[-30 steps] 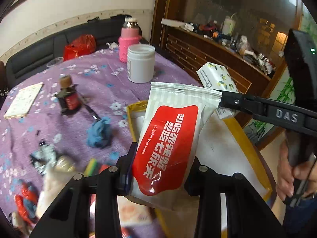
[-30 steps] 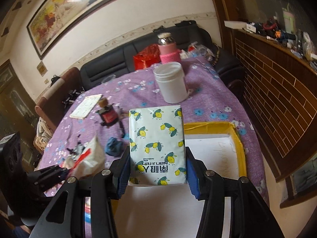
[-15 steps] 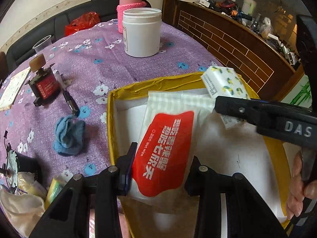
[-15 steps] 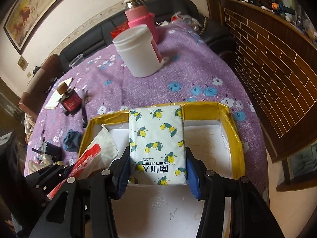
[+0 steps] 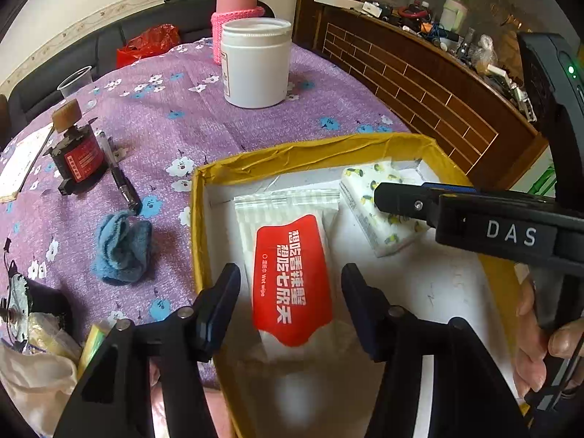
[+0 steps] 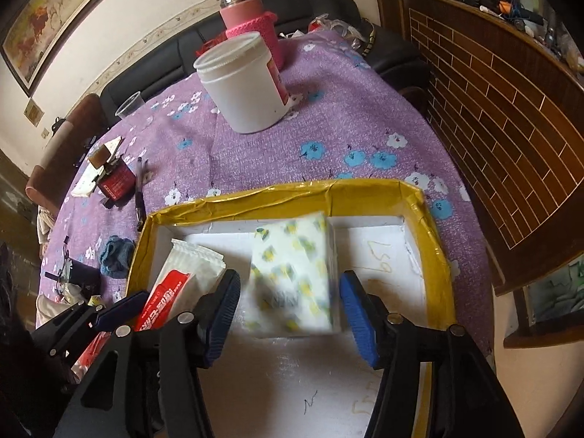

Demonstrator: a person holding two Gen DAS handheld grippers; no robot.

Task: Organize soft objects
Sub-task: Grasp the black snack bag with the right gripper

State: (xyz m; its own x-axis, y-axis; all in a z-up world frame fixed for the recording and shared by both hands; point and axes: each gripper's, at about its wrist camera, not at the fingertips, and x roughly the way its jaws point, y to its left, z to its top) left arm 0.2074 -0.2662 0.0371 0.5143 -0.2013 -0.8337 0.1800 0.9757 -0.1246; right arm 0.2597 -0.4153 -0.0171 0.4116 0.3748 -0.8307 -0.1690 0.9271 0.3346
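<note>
A red-and-white wet wipe pack point(image 5: 292, 266) lies in the yellow-rimmed white box point(image 5: 292, 153), between the open fingers of my left gripper point(image 5: 290, 299), which no longer touch it. A lemon-print tissue pack point(image 6: 295, 273) lies in the same box point(image 6: 277, 197), blurred, in the gap of my open right gripper point(image 6: 290, 303). The tissue pack point(image 5: 379, 215) and the right gripper's finger point(image 5: 408, 193) show in the left wrist view; the wipe pack point(image 6: 179, 284) shows in the right wrist view. A blue cloth point(image 5: 122, 248) lies on the purple tablecloth left of the box.
A white jar point(image 5: 255, 65) and a pink flask point(image 5: 237, 11) stand beyond the box. A red-and-black device point(image 5: 75, 153), a pen point(image 5: 120, 179) and a plastic cup point(image 5: 75, 80) lie on the left. Bags and clutter point(image 5: 33, 346) sit at the near left. The table edge runs right of the box.
Both grippers lowered into the box and opened, letting go of the wipe pack and the tissue pack, which now lie on the box floor.
</note>
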